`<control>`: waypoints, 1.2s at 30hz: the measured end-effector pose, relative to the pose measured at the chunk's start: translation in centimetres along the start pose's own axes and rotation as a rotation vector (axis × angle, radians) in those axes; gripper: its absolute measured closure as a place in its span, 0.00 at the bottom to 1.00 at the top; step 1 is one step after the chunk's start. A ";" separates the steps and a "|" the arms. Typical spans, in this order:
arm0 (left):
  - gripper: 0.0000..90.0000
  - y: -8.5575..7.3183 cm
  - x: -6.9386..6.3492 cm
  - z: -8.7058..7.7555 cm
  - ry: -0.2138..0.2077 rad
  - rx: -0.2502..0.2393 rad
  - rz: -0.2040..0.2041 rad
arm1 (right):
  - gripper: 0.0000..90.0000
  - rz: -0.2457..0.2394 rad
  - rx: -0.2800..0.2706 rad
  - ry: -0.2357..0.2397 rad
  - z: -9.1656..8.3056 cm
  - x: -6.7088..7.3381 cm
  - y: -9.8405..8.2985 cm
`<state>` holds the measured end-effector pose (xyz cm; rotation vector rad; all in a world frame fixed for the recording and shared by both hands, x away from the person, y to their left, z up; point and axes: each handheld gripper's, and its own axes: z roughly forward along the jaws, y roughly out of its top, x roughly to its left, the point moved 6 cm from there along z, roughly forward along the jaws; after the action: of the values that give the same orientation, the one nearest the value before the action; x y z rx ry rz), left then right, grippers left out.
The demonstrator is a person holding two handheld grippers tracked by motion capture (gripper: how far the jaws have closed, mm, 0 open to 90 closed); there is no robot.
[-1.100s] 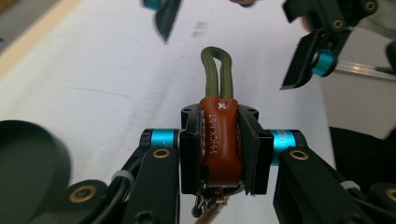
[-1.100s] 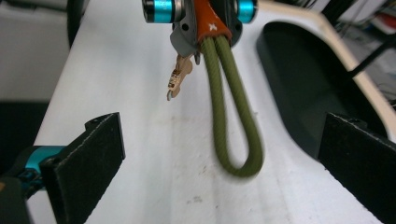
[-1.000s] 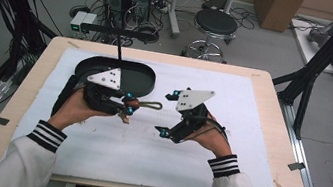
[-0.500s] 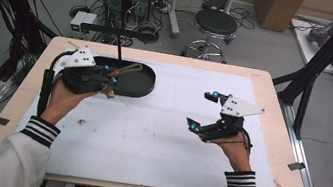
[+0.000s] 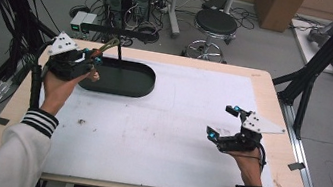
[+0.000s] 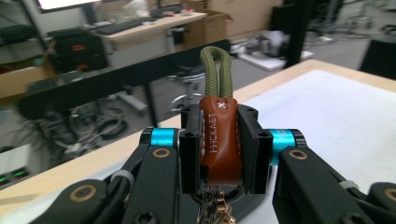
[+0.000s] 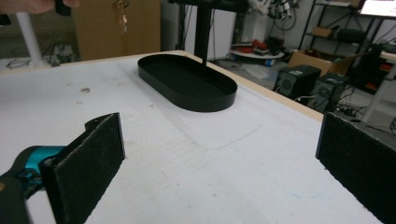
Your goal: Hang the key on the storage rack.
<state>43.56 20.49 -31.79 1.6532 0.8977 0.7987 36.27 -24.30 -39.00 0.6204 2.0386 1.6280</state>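
A workshop room with computers and a stool (image 5: 216, 23) surrounds the white-covered table (image 5: 158, 132). A black oval tray (image 5: 121, 77) sits there. The left gripper (image 5: 92, 56), beside the tray's left end, clamps a brown leather keychain (image 6: 219, 140). The right gripper (image 5: 223, 123) gapes empty.

The brown leather tab (image 6: 219, 140) of the keychain is mostly sandwiched between the left tool (image 6: 219, 149) pads, and the metal clip (image 6: 215, 212) under it runs off the bottom edge. In the high view the whole strap (image 5: 106, 46) is too tiny to read. The right tool (image 7: 224, 163) pad on the right gets cut by the frame edge.
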 end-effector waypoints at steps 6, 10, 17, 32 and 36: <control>0.80 0.0 2.2 0.5 0.075 0.000 -0.019 | 0.00 0.019 -0.070 -0.030 -1.6 -0.2 -1.4; 0.80 0.1 3.1 0.9 0.107 -0.006 -0.033 | 0.00 0.027 -0.096 -0.064 -2.5 -0.4 -2.6; 0.81 -0.4 3.6 1.7 0.116 0.004 -0.044 | 0.00 0.041 -0.094 -0.114 -3.0 -0.6 -4.4; 0.80 -1.1 4.5 3.9 0.143 0.050 -0.045 | 0.00 0.076 -0.112 -0.116 -2.6 -0.9 -5.9; 0.81 -1.4 4.7 4.2 0.145 0.056 -0.053 | 0.00 0.080 -0.098 -0.110 -2.5 -0.9 -6.3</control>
<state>49.26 22.81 -33.76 1.6287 1.0687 0.8722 35.09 -28.03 -44.64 0.7485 1.8657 1.6887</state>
